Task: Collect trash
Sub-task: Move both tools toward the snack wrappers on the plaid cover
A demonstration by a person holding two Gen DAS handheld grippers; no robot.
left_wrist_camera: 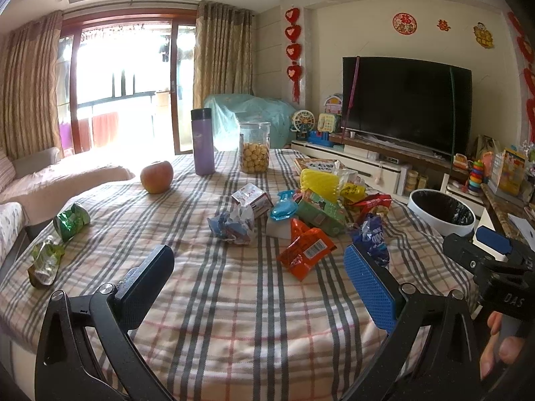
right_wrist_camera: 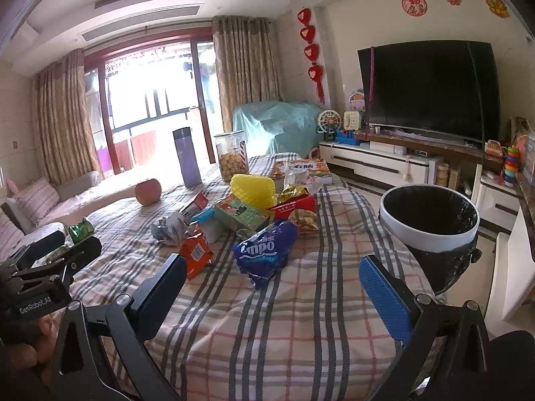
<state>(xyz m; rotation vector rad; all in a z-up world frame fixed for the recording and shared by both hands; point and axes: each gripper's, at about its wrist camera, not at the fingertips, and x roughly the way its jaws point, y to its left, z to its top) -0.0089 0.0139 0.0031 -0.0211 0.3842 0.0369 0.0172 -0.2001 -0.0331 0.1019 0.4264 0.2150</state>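
Wrappers lie on the plaid-covered table (left_wrist_camera: 234, 300): an orange packet (left_wrist_camera: 306, 250), a blue bag (left_wrist_camera: 376, 237), a crumpled white-blue wrapper (left_wrist_camera: 232, 224), a green carton (left_wrist_camera: 321, 212), a yellow tray (left_wrist_camera: 319, 180), and two green wrappers (left_wrist_camera: 70, 220) at the left. In the right wrist view the blue bag (right_wrist_camera: 265, 250) and orange packet (right_wrist_camera: 197, 255) lie just ahead. A white trash bin (right_wrist_camera: 429, 220) with a black liner stands right of the table; it also shows in the left wrist view (left_wrist_camera: 441, 212). My left gripper (left_wrist_camera: 259, 267) and right gripper (right_wrist_camera: 272, 279) are open and empty above the near table.
An apple (left_wrist_camera: 156, 176), a purple flask (left_wrist_camera: 203, 141), a cookie jar (left_wrist_camera: 254, 147) and a book (right_wrist_camera: 301, 167) sit at the far side. A sofa (left_wrist_camera: 50, 180) is on the left, a TV (left_wrist_camera: 406, 107) and cabinet on the right.
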